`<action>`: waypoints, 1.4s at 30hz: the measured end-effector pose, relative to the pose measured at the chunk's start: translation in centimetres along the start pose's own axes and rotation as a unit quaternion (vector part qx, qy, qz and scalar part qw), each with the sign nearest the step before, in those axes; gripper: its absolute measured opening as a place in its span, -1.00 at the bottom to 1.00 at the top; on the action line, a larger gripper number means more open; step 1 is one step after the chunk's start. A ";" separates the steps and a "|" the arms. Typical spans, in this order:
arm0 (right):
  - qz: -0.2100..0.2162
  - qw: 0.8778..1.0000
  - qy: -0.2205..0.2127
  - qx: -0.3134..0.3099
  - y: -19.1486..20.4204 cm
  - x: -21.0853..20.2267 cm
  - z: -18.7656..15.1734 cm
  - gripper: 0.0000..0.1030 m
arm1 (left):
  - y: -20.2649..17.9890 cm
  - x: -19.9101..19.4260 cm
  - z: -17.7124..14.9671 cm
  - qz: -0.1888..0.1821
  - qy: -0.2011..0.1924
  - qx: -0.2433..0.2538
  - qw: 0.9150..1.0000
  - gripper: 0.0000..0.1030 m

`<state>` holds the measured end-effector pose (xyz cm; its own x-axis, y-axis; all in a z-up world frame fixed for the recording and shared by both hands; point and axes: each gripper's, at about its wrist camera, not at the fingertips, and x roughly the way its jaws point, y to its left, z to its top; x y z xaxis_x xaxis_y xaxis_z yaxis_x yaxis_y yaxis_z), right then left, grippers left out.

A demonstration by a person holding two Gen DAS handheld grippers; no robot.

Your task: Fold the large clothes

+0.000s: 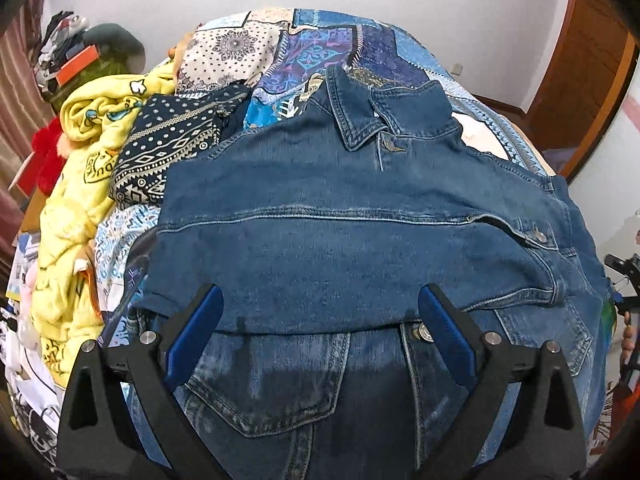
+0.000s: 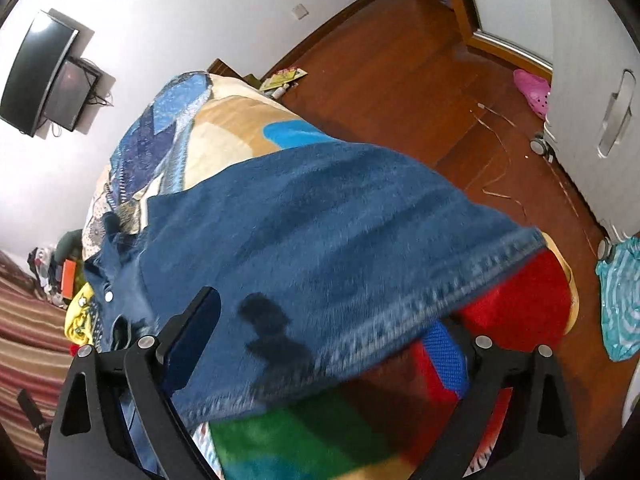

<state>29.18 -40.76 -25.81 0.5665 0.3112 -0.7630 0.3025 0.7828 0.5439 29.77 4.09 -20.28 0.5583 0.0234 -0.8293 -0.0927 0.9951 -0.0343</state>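
Note:
A blue denim jacket (image 1: 360, 216) lies on the patterned bedspread (image 1: 320, 48), collar at the far end, one part folded across the front so its edge lies between my left fingers. My left gripper (image 1: 320, 320) is open, hovering just above the jacket's chest pocket area, holding nothing. In the right wrist view the same jacket (image 2: 320, 232) hangs over the bed's edge with its stitched hem near the camera. My right gripper (image 2: 332, 320) is open, its fingers wide on either side of the hem; the right finger is partly hidden under the cloth.
A yellow garment (image 1: 80, 184) and a dark patterned cloth (image 1: 168, 148) are piled at the left of the bed. A colourful blanket (image 2: 320, 440) lies under the jacket. Wooden floor (image 2: 400, 80), a white cabinet (image 2: 592, 80) and a wall screen (image 2: 44, 72) surround the bed.

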 end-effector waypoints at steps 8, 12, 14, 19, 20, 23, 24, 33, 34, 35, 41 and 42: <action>-0.065 0.997 -0.020 0.029 -0.5 -0.1 1.6 -0.47 | -0.2 -0.9 -0.3 -0.005 -0.008 0.012 1.000 0.91; -0.054 0.998 -0.036 0.026 0.8 -2.3 2.0 -0.69 | 0.3 -1.3 -0.4 -0.009 -0.013 0.008 1.000 0.91; -0.047 0.997 -0.055 0.009 2.3 -3.8 2.2 -0.74 | 0.5 -1.6 -0.5 -0.012 -0.016 0.005 1.000 0.91; -0.007 0.994 -0.104 -0.044 8.0 -7.6 2.6 -0.79 | 1.2 -2.6 -0.7 -0.019 -0.030 0.004 0.999 0.91; 0.005 0.991 -0.117 -0.060 9.6 -8.5 2.6 -0.79 | 1.3 -2.8 -0.7 -0.020 -0.031 0.003 0.999 0.91; 0.037 0.983 -0.139 -0.115 14.7 -10.2 2.1 -0.79 | 2.1 -3.3 -0.9 -0.025 -0.039 -0.005 0.999 0.91; 0.049 0.979 -0.142 -0.135 16.7 -10.6 1.6 -0.79 | 2.4 -3.5 -0.9 -0.027 -0.041 -0.008 0.999 0.91; 0.079 0.954 -0.092 -0.275 27.9 -5.7 -5.9 -0.79 | 4.8 -4.1 -1.8 -0.043 -0.044 -0.031 0.998 0.91; 0.078 0.952 -0.076 -0.284 28.3 -4.4 -6.9 -0.78 | 5.0 -4.1 -1.9 -0.044 -0.043 -0.033 0.998 0.91; 0.078 0.952 -0.063 -0.290 28.8 -3.5 -7.5 -0.78 | 5.3 -4.0 -2.1 -0.046 -0.041 -0.034 0.998 0.91; 0.060 0.944 0.047 -0.321 29.2 3.2 -12.8 -0.78 | 6.6 -3.8 -2.8 -0.054 -0.030 -0.049 0.997 0.91; 0.052 0.942 0.061 -0.327 29.0 4.1 -13.7 -0.77 | 6.6 -3.8 -2.9 -0.055 -0.024 -0.046 0.997 0.91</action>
<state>29.79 -9.41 -17.93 0.4629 0.4332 -0.7734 -0.3087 0.8966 0.3175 24.68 10.32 -18.97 0.6080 -0.0788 -0.7900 -0.1027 0.9789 -0.1768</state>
